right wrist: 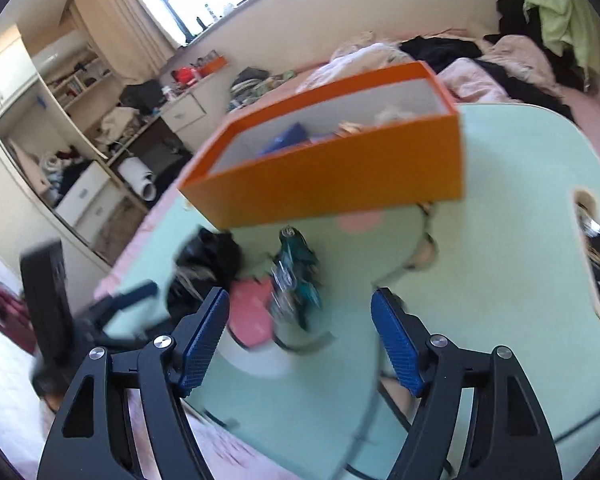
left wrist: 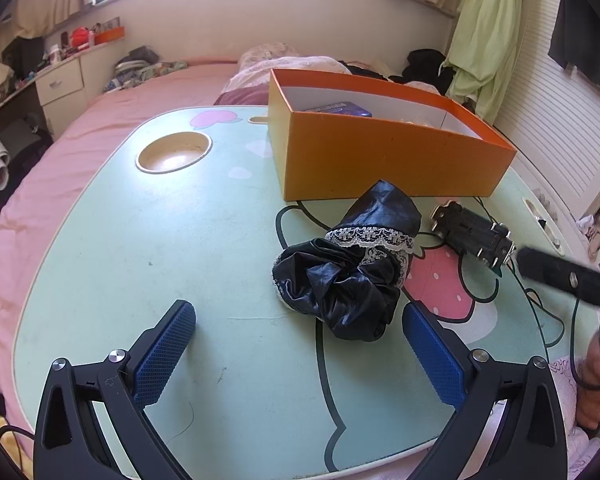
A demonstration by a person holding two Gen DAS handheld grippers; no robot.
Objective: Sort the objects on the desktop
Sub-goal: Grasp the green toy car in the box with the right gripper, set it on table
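Observation:
A crumpled black cloth with white lace trim lies on the pale green lap table, just ahead of my open, empty left gripper. A small dark toy car lies to its right. An open orange box stands behind them, with a blue item inside. In the blurred right wrist view, my open, empty right gripper hovers above the toy car, with the black cloth to its left and the orange box beyond.
A round cup recess is sunk in the table's far left. The table sits on a pink bed with piled clothes behind. The right gripper's black body shows at the right edge. A slot cuts the table's right side.

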